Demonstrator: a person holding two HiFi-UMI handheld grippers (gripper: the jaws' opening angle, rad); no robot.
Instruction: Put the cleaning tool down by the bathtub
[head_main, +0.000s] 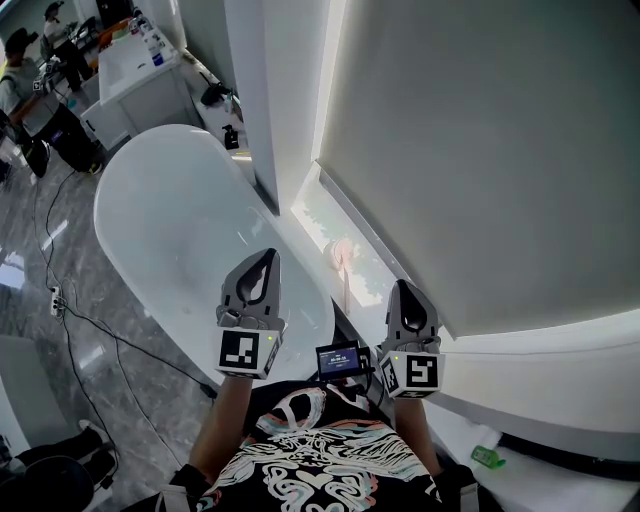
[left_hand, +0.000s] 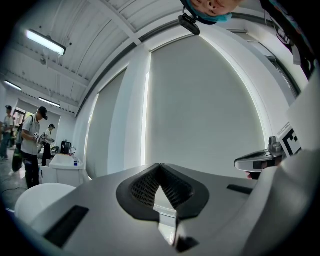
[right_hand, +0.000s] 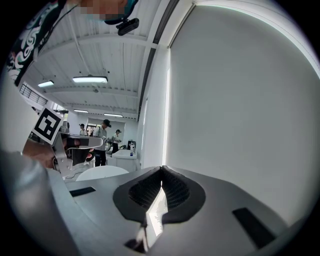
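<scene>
Glare washes out the pink cleaning tool (head_main: 343, 256), and its handle's lower end is hard to follow beside the bathtub (head_main: 170, 210) rim. The left gripper (head_main: 268, 254) and right gripper (head_main: 404, 287) are both closed, holding and touching nothing. The tool sits between them, at the right gripper's 11 o'clock, just beside the bathtub.

Pink-headed cleaning tool (head_main: 343, 256), long handle, lying just beside white oval bathtub (head_main: 170, 215)
</scene>
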